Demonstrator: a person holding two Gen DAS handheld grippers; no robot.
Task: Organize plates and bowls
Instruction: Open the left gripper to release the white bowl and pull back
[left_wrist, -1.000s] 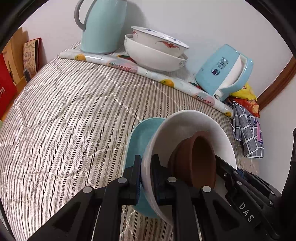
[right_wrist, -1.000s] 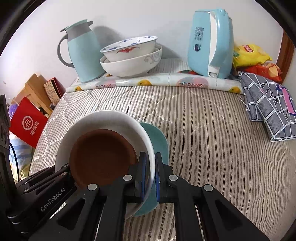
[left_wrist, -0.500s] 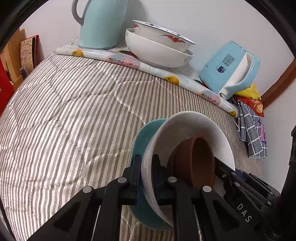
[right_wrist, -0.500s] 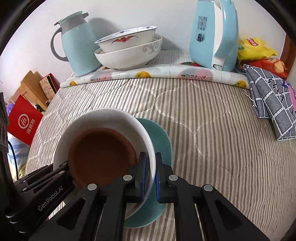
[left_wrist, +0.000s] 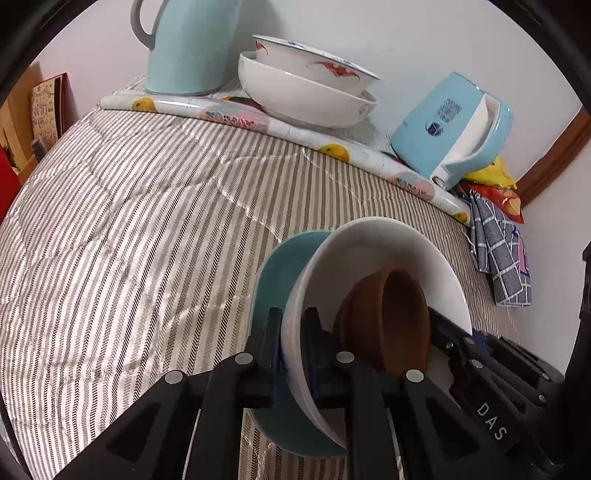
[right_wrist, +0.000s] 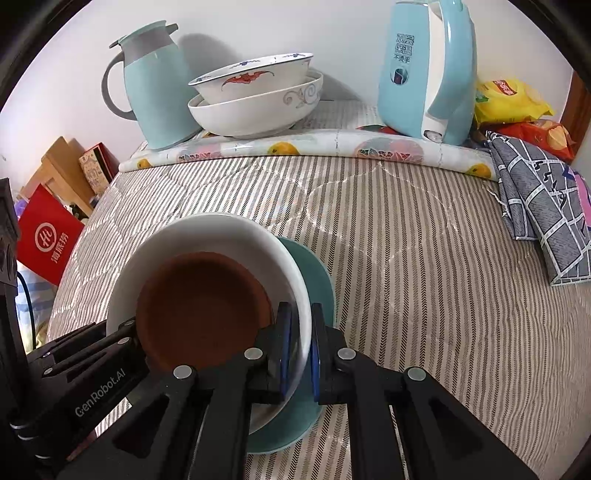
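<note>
Both sets of jaws are clamped on opposite rims of the white bowl (right_wrist: 207, 236): the left gripper (left_wrist: 292, 354) on its left edge, the right gripper (right_wrist: 300, 350) on its right. A brown bowl (right_wrist: 203, 306) nests inside; a teal plate (right_wrist: 317, 288) lies beneath. Since a second ago the stack has edged nearer the far stacked bowls (right_wrist: 255, 99) on the striped surface (right_wrist: 406, 240), probably heading to join them.
</note>
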